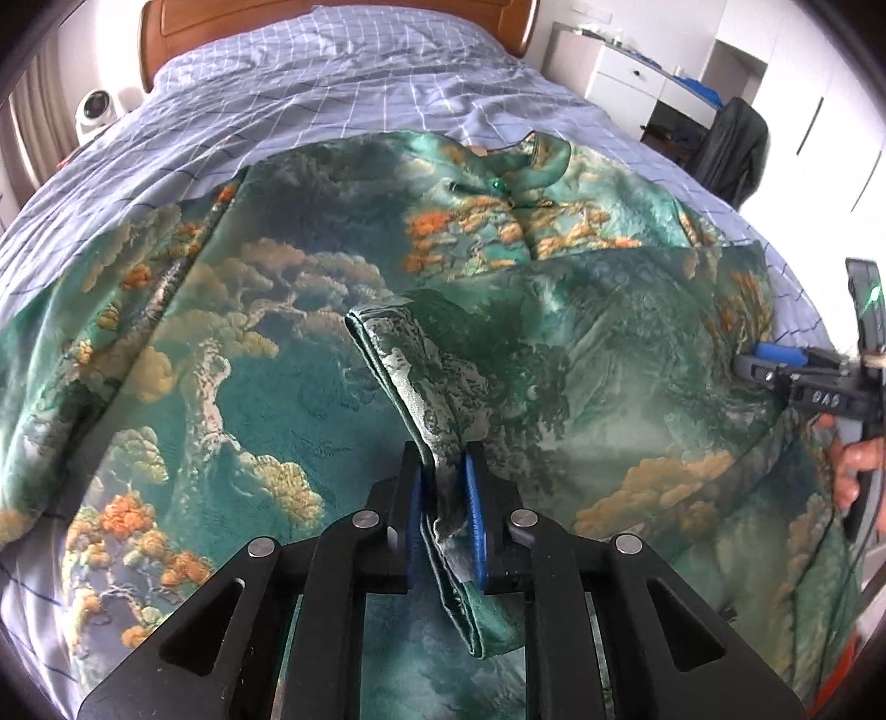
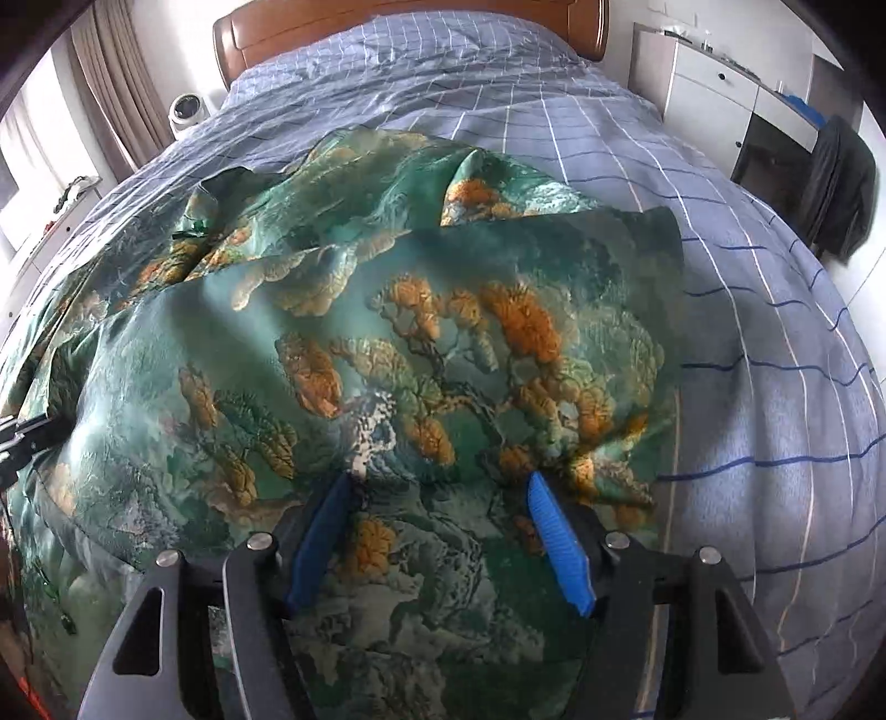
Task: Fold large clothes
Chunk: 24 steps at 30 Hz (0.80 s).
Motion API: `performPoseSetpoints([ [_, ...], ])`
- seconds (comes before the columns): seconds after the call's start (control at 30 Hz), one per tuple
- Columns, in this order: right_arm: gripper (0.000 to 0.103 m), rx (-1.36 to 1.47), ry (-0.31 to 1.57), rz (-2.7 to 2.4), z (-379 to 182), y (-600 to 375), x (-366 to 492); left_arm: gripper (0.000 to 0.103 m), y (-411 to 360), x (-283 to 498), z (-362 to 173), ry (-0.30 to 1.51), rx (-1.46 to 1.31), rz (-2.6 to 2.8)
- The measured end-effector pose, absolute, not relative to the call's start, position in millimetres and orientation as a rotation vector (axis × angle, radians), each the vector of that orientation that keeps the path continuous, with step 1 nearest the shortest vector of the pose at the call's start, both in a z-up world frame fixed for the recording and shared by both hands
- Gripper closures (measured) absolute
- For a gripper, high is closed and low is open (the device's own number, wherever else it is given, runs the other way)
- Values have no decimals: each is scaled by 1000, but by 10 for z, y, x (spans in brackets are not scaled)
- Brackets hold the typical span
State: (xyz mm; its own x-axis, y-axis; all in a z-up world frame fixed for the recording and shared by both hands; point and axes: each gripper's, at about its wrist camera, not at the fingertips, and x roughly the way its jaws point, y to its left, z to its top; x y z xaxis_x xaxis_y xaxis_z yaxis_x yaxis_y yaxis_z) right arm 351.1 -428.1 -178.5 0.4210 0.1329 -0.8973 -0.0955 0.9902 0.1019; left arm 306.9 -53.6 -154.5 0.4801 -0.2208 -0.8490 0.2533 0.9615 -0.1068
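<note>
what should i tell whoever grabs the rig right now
Left gripper: shut on a bunched edge of the garment.
Right gripper: open, jaws apart over the cloth, nothing pinched.
Garment: green printed, spread on the bed, collar toward the headboard.
Done: right side appears folded over the middle.
Left: probably lay down the held edge, fold the other side, then fold lengthwise.

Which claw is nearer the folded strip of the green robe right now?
Left. The left claw is shut on the folded strip itself. The right claw stands open over the robe's flat panel, off to the side.
</note>
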Motion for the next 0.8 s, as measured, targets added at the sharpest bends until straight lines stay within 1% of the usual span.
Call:
performPoseSetpoints([
  [0.07,35,29,1158,154,-1688,-4270,3622,89,-543,3066,-1569,1025,40,-286],
  [0.17,35,108,1060,155,-1299,-4376,3817,89,-539,3056,-1600,1018,30,-277],
  [0.27,35,171,993,127,-1150,-4424,4041,89,-529,3055,-1621,1020,9,-267],
  [0.3,35,181,1000,122,-1198,-4421,4111,89,-525,3053,-1622,1021,-2,-261],
  [0.43,35,187,1148,87,-1742,-4365,4332,88,-529,3046,-1619,1020,-6,-256],
  [0.5,35,167,1116,70,-1791,-4324,4270,88,-520,3050,-1622,1020,-7,-259],
  [0.63,35,76,1065,81,-1536,-4169,4032,88,-496,3046,-1630,1015,-8,-272],
  [0.73,35,-6,1066,156,-1326,-3980,3659,88,-487,3031,-1630,1008,-12,-276],
  [0.8,35,-41,1080,192,-1286,-3884,3433,88,-485,3025,-1627,1004,-12,-276],
])
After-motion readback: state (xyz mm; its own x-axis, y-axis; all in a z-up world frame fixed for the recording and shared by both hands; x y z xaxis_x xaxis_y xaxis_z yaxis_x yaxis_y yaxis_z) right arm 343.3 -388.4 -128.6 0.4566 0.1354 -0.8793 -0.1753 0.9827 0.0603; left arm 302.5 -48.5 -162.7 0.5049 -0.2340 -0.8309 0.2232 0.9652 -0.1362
